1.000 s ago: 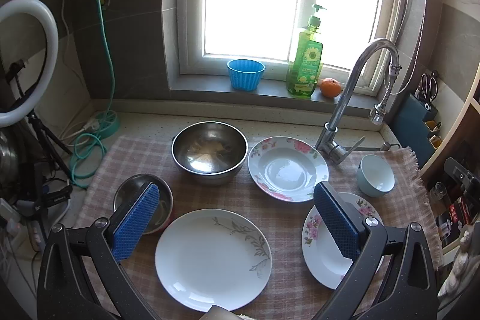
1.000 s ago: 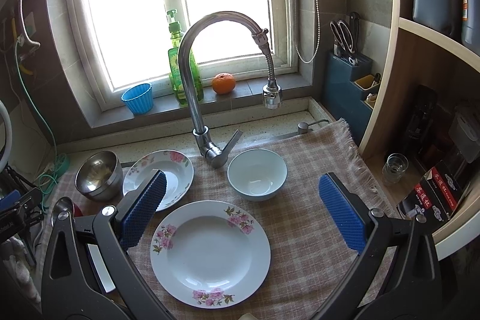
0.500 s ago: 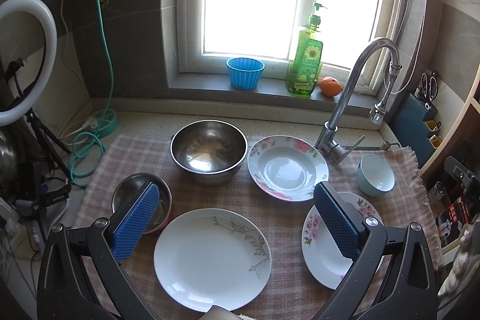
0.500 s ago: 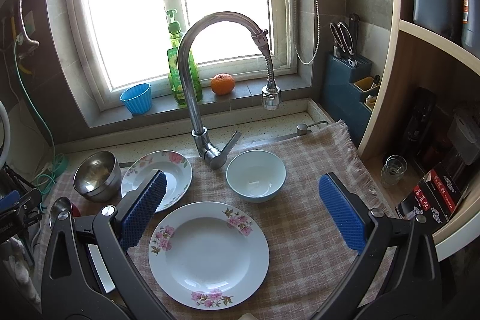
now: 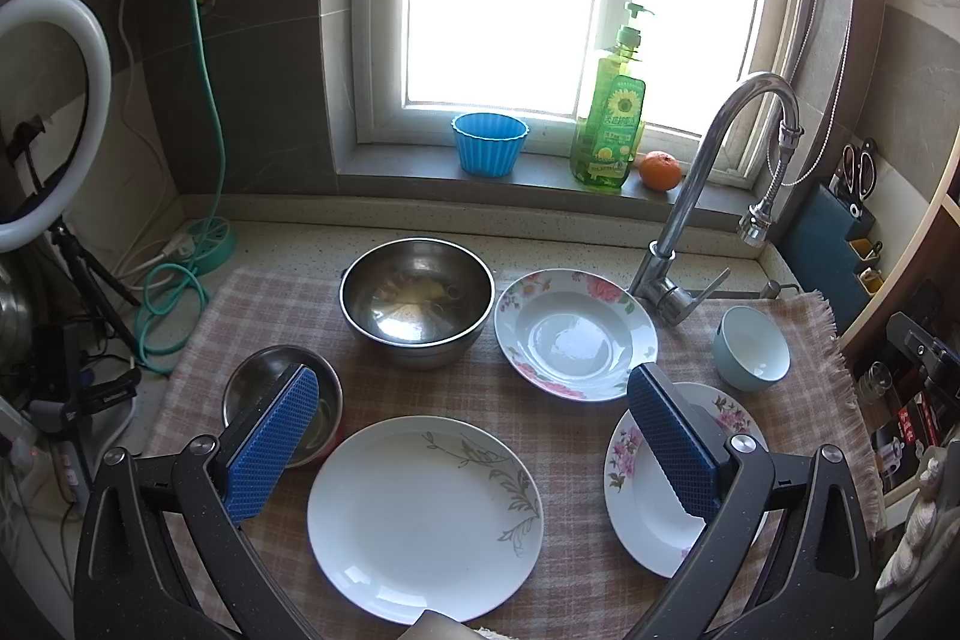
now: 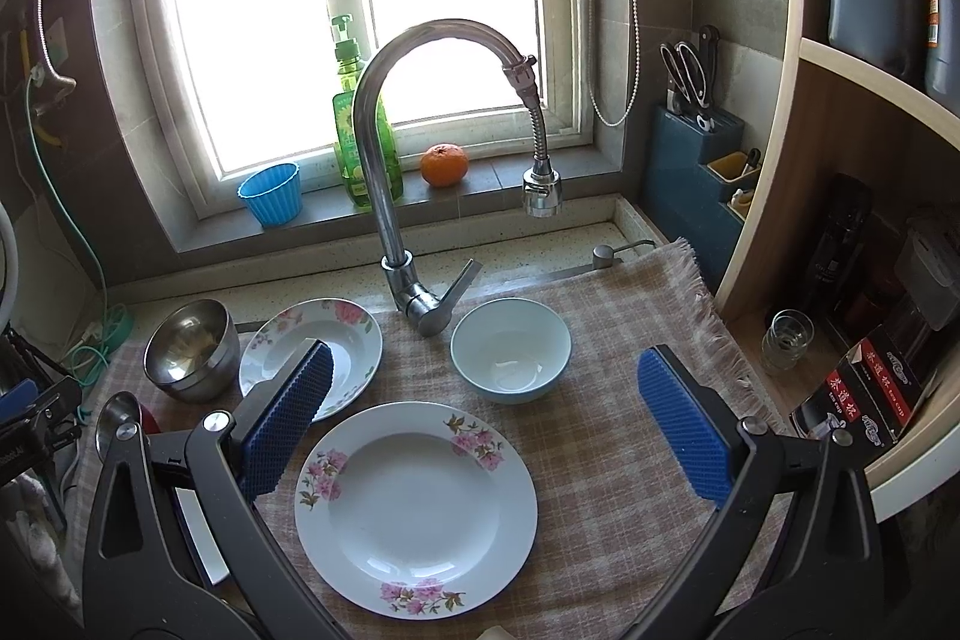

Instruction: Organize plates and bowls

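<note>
On the checked cloth (image 5: 576,430) lie a white leaf-pattern plate (image 5: 425,517), a pink-flower plate (image 5: 636,484), a deep floral plate (image 5: 575,334), a large steel bowl (image 5: 417,301), a small steel bowl (image 5: 264,382) and a pale blue bowl (image 5: 751,347). My left gripper (image 5: 474,430) is open and empty above the white plate. My right gripper (image 6: 486,418) is open and empty above the pink-flower plate (image 6: 415,508), with the pale blue bowl (image 6: 510,349) just beyond and the deep floral plate (image 6: 348,340) to the left.
A tall faucet (image 6: 396,196) stands behind the dishes. On the sill are a blue cup (image 5: 489,151), a green soap bottle (image 5: 609,124) and an orange (image 5: 659,170). A knife block (image 6: 696,172) and wooden shelves (image 6: 840,196) are right; a ring light (image 5: 54,112) and cables left.
Both grippers have drifted only slightly; the scene shifts a little in each view. Nothing was grasped or moved.
</note>
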A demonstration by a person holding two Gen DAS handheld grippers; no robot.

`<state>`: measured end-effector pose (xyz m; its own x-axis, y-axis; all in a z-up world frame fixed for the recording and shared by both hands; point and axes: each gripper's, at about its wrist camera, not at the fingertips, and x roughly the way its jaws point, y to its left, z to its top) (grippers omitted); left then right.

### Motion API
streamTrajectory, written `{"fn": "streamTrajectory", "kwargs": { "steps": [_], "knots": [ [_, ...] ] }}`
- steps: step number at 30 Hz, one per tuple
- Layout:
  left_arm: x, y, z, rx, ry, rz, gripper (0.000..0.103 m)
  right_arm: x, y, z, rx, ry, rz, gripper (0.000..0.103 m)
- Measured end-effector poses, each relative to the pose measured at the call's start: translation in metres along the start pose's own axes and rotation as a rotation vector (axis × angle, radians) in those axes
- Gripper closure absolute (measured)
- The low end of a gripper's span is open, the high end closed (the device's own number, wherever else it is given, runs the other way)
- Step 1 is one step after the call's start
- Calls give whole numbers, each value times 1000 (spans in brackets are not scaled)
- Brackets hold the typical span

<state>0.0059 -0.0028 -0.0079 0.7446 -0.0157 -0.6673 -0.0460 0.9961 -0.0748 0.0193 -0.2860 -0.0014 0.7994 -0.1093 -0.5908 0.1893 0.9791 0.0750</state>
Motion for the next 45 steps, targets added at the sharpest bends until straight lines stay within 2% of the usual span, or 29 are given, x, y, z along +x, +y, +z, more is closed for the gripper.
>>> {"fn": "streamTrajectory", "kwargs": {
  "steps": [14,24,29,31,34,40,44,45],
  "knots": [
    [7,6,0,-10,20,-13,0,2,-1,-1,-3,8,-2,0],
    [15,16,-6,-4,56,-19,1,14,-24,-16,-3,55,23,0],
    [25,22,-13,-2,97,-15,12,31,-40,-22,31,115,43,0],
    [30,25,-16,-16,121,-30,21,37,-48,-26,49,137,63,2],
    [38,22,-21,-17,149,-49,30,50,-54,-30,76,185,99,12],
    [55,9,-35,-18,222,-118,43,72,-59,-45,109,287,176,14],
    [75,-3,-47,-34,297,-178,52,90,-56,-58,62,357,183,35],
    [80,-7,-50,-33,316,-192,56,96,-56,-62,54,373,185,35]
  ]
}}
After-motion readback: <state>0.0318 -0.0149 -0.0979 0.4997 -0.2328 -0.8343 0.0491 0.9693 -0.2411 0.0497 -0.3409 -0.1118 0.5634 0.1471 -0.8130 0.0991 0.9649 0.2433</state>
